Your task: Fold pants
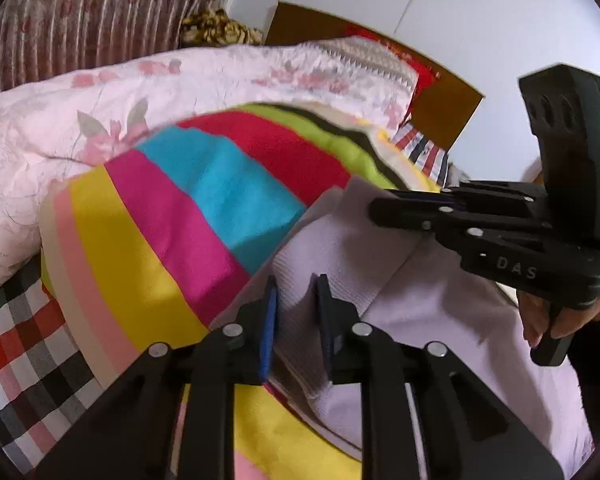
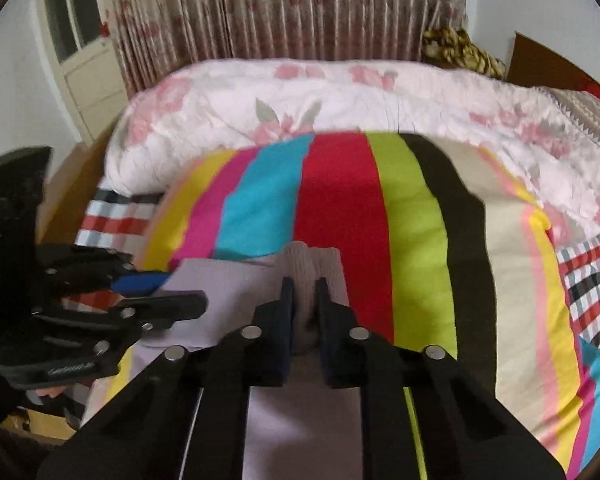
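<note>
The pale lilac pants (image 1: 428, 312) of soft knitted cloth lie on the bright striped blanket (image 1: 152, 240), at its near edge, and this blanket covers a bed with a red, black and white checked sheet (image 1: 24, 344). The left gripper (image 1: 296, 300), black with a blue pad on one finger, has its two fingers a small way apart, and a ribbed hem of the pants stands between them; the cloth touches both fingers, so the gripper is clamped on the pants. The right gripper (image 2: 305, 292) is in the same state: its fingers are only a little apart, with a bunched ribbed part of the pants (image 2: 316, 268) pressed between them. In the left wrist view the right gripper (image 1: 384, 208) comes in from the right side, and a hand (image 1: 572, 312) grasps its handle. Along the far edge of the blanket lies a white quilt with pink flowers (image 2: 340, 100), and behind it hangs a striped floral curtain (image 2: 280, 12).
</note>
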The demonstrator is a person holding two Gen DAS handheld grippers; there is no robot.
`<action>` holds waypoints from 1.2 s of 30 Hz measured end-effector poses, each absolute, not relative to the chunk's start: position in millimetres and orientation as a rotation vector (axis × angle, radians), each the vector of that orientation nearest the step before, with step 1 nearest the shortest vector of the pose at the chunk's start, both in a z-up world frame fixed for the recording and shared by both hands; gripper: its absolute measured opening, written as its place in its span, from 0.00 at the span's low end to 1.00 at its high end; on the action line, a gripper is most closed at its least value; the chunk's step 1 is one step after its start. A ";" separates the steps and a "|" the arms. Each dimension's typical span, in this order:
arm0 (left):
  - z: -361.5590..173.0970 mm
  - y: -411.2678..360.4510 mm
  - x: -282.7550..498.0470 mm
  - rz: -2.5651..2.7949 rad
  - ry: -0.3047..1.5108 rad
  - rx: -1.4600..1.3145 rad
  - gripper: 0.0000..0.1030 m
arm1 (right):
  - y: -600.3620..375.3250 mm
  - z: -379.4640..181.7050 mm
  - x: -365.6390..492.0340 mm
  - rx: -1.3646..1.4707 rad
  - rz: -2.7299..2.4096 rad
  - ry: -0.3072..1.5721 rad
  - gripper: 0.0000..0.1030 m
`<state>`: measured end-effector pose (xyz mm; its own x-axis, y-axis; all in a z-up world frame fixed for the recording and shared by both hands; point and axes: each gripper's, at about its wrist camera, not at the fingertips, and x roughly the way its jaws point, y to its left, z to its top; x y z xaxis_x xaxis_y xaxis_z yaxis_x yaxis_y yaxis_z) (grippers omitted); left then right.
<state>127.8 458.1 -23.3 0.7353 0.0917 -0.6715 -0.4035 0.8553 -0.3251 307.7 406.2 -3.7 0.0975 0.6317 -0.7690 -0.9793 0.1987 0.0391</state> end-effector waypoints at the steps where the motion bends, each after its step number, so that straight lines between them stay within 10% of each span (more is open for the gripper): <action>1: -19.3 456.7 126.9 0.291 0.681 -0.469 0.17 | 403.9 0.7 306.6 -0.554 1.277 0.743 0.13; 7: -22.8 456.8 141.7 0.400 0.728 -0.410 0.18 | 426.0 -26.6 316.9 -0.554 1.164 0.792 0.19; 12: -22.2 464.7 119.2 0.634 0.737 -0.365 0.72 | 403.2 -19.3 326.5 -0.405 1.163 0.844 0.69; 15: -11.5 466.5 92.7 0.764 0.701 -0.338 0.87 | 369.5 -0.1 317.7 -0.329 1.187 0.805 0.69; 27: -30.8 447.5 53.1 0.556 0.697 -0.574 0.94 | 338.8 -23.4 177.4 -0.600 1.340 0.785 0.67; 32: -39.5 446.9 38.2 0.530 0.709 -0.633 0.94 | 341.9 -49.0 161.1 -0.759 1.263 0.754 0.52; 36: -40.8 446.2 33.0 0.446 0.704 -0.719 0.94 | 335.7 -46.9 171.7 -0.746 1.218 0.719 0.21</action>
